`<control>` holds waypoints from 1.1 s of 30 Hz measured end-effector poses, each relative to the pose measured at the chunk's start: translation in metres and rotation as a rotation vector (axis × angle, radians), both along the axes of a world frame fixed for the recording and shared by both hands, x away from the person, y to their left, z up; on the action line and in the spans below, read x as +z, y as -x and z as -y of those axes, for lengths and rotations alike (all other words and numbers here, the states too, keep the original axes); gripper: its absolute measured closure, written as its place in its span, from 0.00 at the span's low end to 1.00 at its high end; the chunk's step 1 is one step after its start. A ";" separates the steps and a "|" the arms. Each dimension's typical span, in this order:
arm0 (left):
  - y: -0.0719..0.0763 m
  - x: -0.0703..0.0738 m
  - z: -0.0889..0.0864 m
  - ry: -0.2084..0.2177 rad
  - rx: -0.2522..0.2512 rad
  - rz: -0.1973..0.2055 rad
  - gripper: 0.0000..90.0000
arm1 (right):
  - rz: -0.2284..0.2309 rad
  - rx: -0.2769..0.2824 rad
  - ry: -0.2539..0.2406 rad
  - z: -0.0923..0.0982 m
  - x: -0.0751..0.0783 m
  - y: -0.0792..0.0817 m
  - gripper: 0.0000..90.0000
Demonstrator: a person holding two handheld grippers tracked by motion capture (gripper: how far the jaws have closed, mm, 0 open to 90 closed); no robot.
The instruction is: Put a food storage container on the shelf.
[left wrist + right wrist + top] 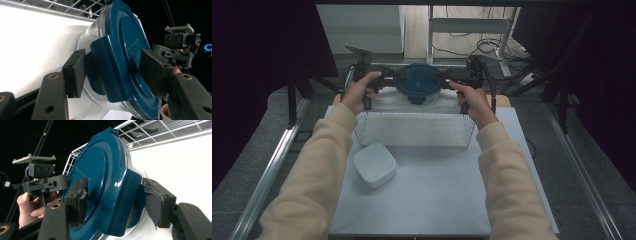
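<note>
Two hand-held grippers meet at one container in the high view: the left hand-held gripper [388, 80] and the right hand-held gripper [451, 79] stand at opposite sides of a round clear container with a blue lid [418, 82], which sits at the far end of the white worktop [437, 195], just beyond a white wire basket [414, 129]. A white square lidded box [374, 164] lies on the worktop near the basket's near left corner, apart from it. Both forearms, in cream sleeves [314, 175], come in from the bottom. In the left gripper view, the left hand-held gripper's jaws straddle the lid's side clasp [105, 67]; one pad [75, 72] lies against the clasp's outer face, the other pad [155, 72] lies over the lid's top, and whether they press firmly cannot be told. The right hand-held gripper [172, 53] shows beyond the lid. In the right gripper view, the right hand-held gripper's jaws straddle the opposite clasp [125, 200] at a middling width; one pad [77, 195] sits on the lid's top, the other [157, 202] just beside the clasp's outer face, with contact unclear. The left hand-held gripper [47, 183] and fingers [27, 207] show beyond, and the basket wire [150, 130] runs behind.
</note>
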State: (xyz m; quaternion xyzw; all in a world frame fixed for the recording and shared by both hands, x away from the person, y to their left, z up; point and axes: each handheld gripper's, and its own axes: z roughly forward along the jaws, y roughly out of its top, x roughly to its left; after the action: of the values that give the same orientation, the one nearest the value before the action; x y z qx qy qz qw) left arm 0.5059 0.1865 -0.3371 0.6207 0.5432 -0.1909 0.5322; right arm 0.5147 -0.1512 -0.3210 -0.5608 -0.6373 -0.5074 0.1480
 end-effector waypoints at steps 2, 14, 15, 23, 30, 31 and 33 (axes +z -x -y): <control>0.001 -0.001 0.000 0.004 0.005 0.006 0.45 | -0.007 -0.008 0.003 -0.001 0.001 0.001 0.43; 0.039 0.020 -0.003 -0.190 0.103 0.252 0.25 | 0.191 -0.071 0.257 -0.019 0.027 0.049 0.06; 0.044 0.021 -0.004 -0.198 0.109 0.269 0.26 | 0.222 -0.081 0.273 -0.017 0.029 0.057 0.06; 0.107 0.024 -0.011 -0.378 0.048 0.409 0.28 | 0.400 -0.022 0.396 0.004 0.024 0.108 0.10; 0.171 0.002 -0.016 -0.434 0.008 0.467 0.29 | 0.485 0.062 0.436 0.028 0.002 0.155 0.15; 0.180 -0.003 -0.016 -0.438 0.002 0.472 0.29 | 0.497 0.062 0.440 0.032 -0.002 0.163 0.16; 0.197 -0.014 -0.016 -0.441 -0.009 0.479 0.28 | 0.501 0.072 0.446 0.039 -0.010 0.174 0.18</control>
State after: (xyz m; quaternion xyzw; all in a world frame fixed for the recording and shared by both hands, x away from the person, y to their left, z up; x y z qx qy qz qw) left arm 0.3090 0.2030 -0.3515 0.7508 0.4280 0.0802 0.4966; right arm 0.3405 -0.1900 -0.3312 -0.4145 -0.7686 -0.4718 -0.1217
